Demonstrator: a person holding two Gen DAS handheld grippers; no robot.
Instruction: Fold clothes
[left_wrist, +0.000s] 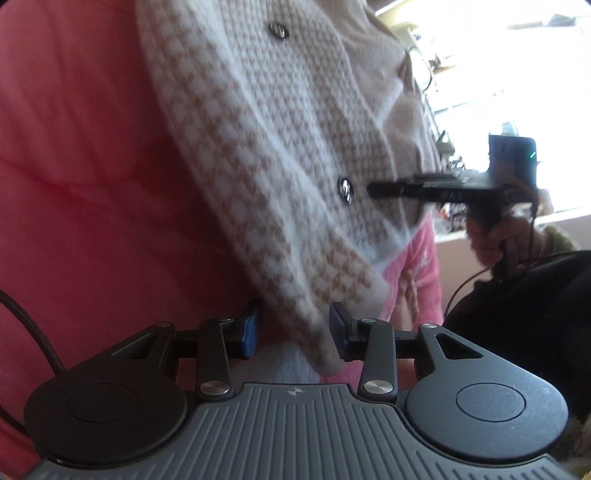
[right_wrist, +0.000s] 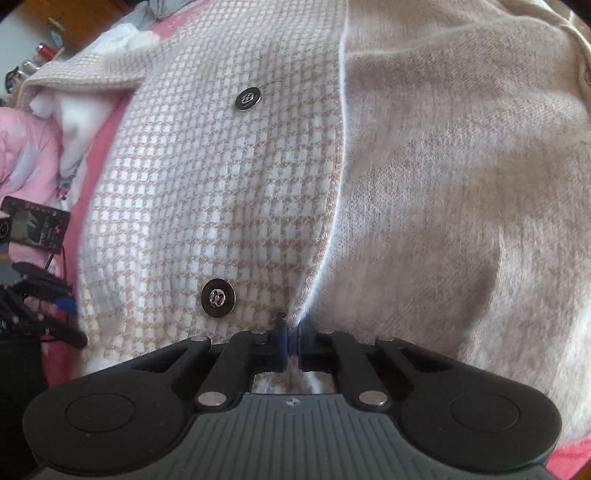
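Note:
A beige-and-white houndstooth knit cardigan (left_wrist: 280, 155) with metal buttons (left_wrist: 345, 189) lies over a red cloth. Its lower hem corner runs between the blue pads of my left gripper (left_wrist: 293, 332), whose jaws stand apart; I see no pad pressing on the knit. In the right wrist view the cardigan (right_wrist: 229, 192) fills the frame. My right gripper (right_wrist: 291, 334) is shut on the cardigan's front edge, just right of the lower button (right_wrist: 218, 298). The left view shows that right gripper (left_wrist: 373, 189) side-on, held by a hand (left_wrist: 498, 236). The left gripper (right_wrist: 68, 310) shows at the right view's left edge.
The red cloth (left_wrist: 74, 166) covers the surface to the left. A pink garment (left_wrist: 421, 266) lies under the cardigan's hem. White cloth (right_wrist: 85, 122) and pink clothes (right_wrist: 26, 147) are piled beyond the collar. A bright window with clutter (left_wrist: 517, 74) is at the back right.

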